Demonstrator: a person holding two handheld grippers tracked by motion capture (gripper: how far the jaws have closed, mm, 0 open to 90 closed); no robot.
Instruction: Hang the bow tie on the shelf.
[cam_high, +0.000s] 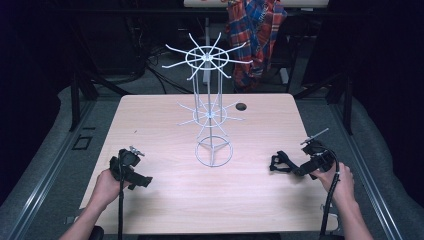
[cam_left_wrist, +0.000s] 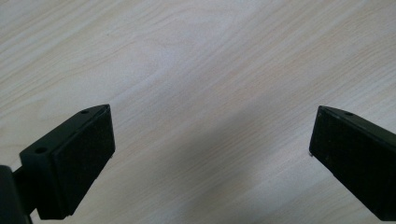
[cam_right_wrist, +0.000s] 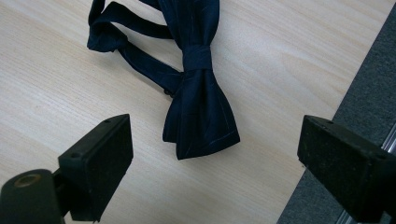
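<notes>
Your left claw (cam_high: 142, 181), jaws spread, sits low over bare bench (cam_high: 165, 200). Wire rack (cam_high: 212, 115) stands at bench centre. Navy bow tie (cam_right_wrist: 198, 88) lies flat nr the right edge, just ahead of your right claw (cam_right_wrist: 212, 158), jaws spread, nothing gripped.

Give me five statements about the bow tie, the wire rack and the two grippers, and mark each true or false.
1. The right gripper has its jaws open with the bow tie lying ahead of them, ungripped. True.
2. The bow tie hangs from an arm of the wire rack. False: it lies flat on the table.
3. The left gripper is open over bare wood. True.
4. The wire rack lies tipped on its side. False: it stands upright near the table's middle.
5. The bow tie is bright red. False: it is dark navy.
</notes>
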